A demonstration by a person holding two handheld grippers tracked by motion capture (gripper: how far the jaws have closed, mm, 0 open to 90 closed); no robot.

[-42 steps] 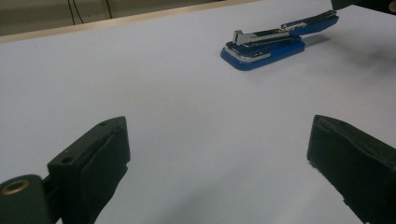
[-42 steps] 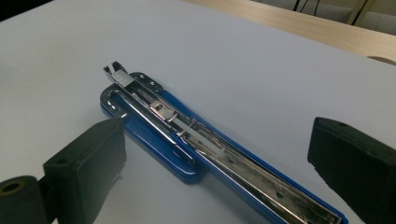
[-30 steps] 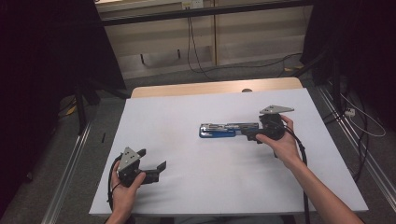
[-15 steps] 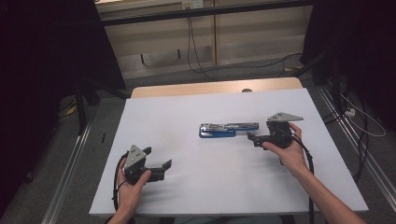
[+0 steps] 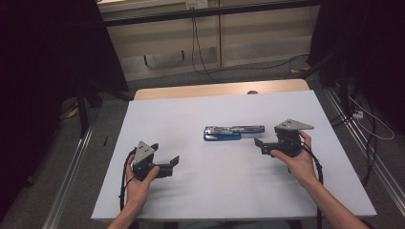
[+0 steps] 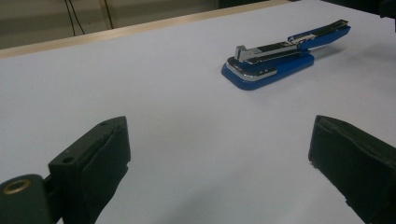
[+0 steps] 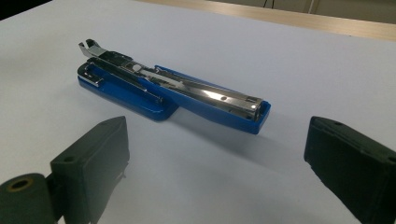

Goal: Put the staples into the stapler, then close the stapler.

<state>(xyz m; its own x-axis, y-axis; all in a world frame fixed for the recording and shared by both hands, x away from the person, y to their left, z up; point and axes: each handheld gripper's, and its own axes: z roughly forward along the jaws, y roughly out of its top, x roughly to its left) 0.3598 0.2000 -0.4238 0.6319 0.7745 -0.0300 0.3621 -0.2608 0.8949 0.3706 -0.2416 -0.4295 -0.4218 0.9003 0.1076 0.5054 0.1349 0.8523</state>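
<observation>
Both hands rest low on tabletop (image 5: pixel 215 191). Right gripper (image 5: pixel 261 144) & left gripper (image 5: pixel 173 162): jaws spread, empty. Blue stapler (image 5: pixel 233 132) lies just ahead of right jaws.

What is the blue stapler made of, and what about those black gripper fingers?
The stapler looks like glossy blue plastic or painted metal: smooth, with soft sheen. Its silver top rail seems to be polished metal, since it glints brightly. The fingers of the right gripper look like matte black rubber or plastic: dull, no shine, slightly rough edges. The table appears covered in flat white sheet.
</observation>
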